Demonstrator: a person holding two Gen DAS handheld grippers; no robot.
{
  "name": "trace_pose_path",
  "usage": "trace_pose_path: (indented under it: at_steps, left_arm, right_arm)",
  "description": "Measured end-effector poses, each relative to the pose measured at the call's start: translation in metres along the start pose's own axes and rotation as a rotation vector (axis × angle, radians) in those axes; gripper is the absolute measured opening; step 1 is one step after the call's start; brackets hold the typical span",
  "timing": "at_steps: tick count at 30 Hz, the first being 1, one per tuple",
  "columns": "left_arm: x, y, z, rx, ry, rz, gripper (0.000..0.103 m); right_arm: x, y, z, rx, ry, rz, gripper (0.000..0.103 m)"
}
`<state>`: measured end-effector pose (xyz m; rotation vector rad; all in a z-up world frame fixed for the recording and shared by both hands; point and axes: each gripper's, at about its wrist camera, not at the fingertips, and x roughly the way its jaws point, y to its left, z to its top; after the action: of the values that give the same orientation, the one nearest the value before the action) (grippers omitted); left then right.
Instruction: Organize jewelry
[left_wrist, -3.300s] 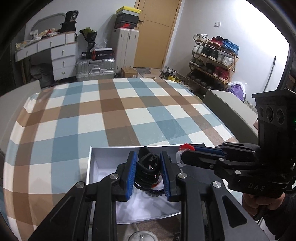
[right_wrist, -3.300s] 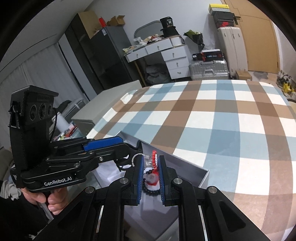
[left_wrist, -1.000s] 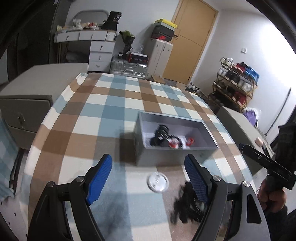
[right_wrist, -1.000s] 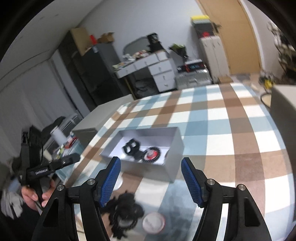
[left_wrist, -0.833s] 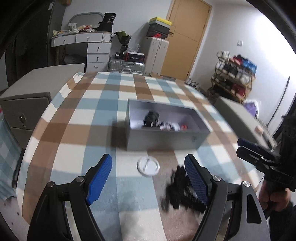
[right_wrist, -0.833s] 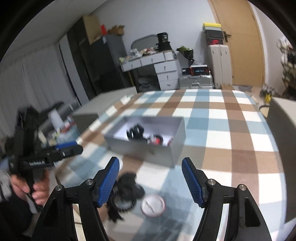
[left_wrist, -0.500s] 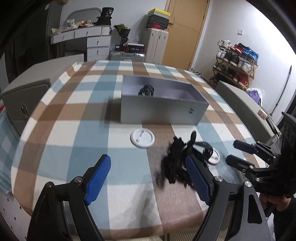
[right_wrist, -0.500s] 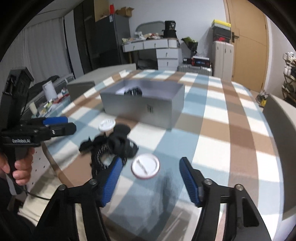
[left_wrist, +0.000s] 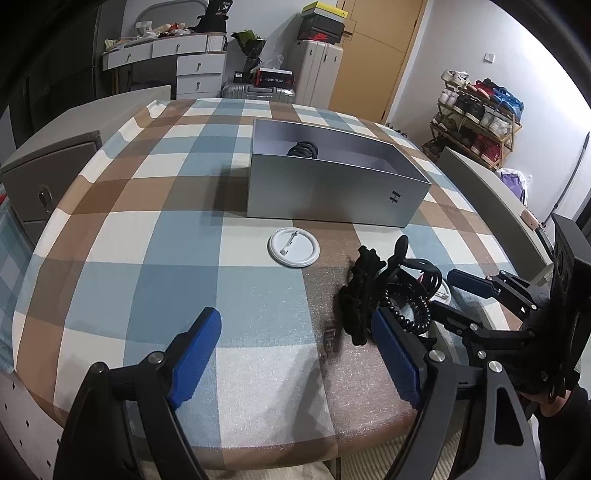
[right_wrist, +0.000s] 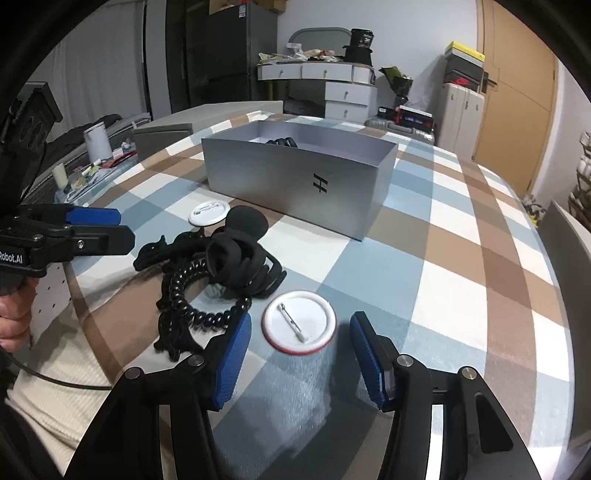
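A grey open box (left_wrist: 332, 195) stands mid-table with a black hair tie (left_wrist: 303, 149) inside. In front of it lie a white pin badge (left_wrist: 293, 246) and a tangle of black hair ties (left_wrist: 369, 291). My left gripper (left_wrist: 293, 321) is open above bare cloth, its right finger beside the tangle. In the right wrist view a second badge (right_wrist: 299, 323), pin side up, lies between the closing jaws of my right gripper (right_wrist: 300, 328). The pads are not touching it. The tangle (right_wrist: 229, 254) is just left of it, and the box (right_wrist: 295, 184) stands beyond.
The plaid table's front edge runs right under both grippers. A grey cabinet (left_wrist: 48, 173) stands at its left, and a shoe rack (left_wrist: 476, 122) at the far right. A hand (right_wrist: 14, 317) holds the left gripper (right_wrist: 114, 226) at the table's left edge.
Both grippers have left the box and sunk low over the table's front edge. The right one has rolled level and its jaws have narrowed around the near badge.
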<state>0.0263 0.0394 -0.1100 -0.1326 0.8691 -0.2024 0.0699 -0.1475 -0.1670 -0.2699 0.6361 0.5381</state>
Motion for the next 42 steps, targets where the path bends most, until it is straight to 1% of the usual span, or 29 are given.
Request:
trace_pose_path:
  at_steps: [3,7,10,13,18,25,28,32,35,37,42]
  left_arm:
    - [0.002,0.001,0.0,-0.002,0.009,0.003,0.08]
    - [0.002,0.004,0.001,-0.01,0.011,0.007,0.08]
    - [0.001,0.006,0.004,-0.01,0.007,0.012,0.08]
    - [0.003,0.01,0.009,-0.015,0.01,0.015,0.08]
    - [0.015,0.016,0.021,-0.035,0.045,0.001,0.08]
    - [0.034,0.005,0.034,0.048,0.081,0.012,0.08]
    - [0.039,0.003,0.038,0.062,0.092,0.0,0.08]
    - [0.04,-0.003,0.041,0.091,0.085,-0.003,0.08]
    - [0.042,-0.006,0.044,0.107,0.085,-0.005,0.077]
    - [0.045,-0.007,0.046,0.116,0.092,-0.003,0.069]
    - [0.052,-0.008,0.046,0.123,0.119,-0.002,0.056]
  right_arm:
    - [0.0,0.001,0.0,-0.007,-0.007,0.012,0.041]
    - [-0.001,0.003,-0.001,-0.02,-0.011,0.022,0.04]
    - [-0.005,0.002,-0.004,-0.015,-0.029,0.011,0.04]
    - [-0.014,-0.007,-0.003,0.041,-0.057,0.028,0.04]
    - [-0.03,-0.02,0.001,0.118,-0.106,0.058,0.04]
    - [-0.05,-0.034,0.009,0.199,-0.174,0.104,0.04]
    - [-0.054,-0.038,0.011,0.213,-0.187,0.116,0.04]
    - [-0.055,-0.043,0.011,0.234,-0.196,0.131,0.04]
    - [-0.055,-0.046,0.01,0.251,-0.204,0.142,0.041]
    - [-0.056,-0.047,0.01,0.257,-0.207,0.146,0.041]
    - [-0.06,-0.049,0.01,0.262,-0.219,0.151,0.041]
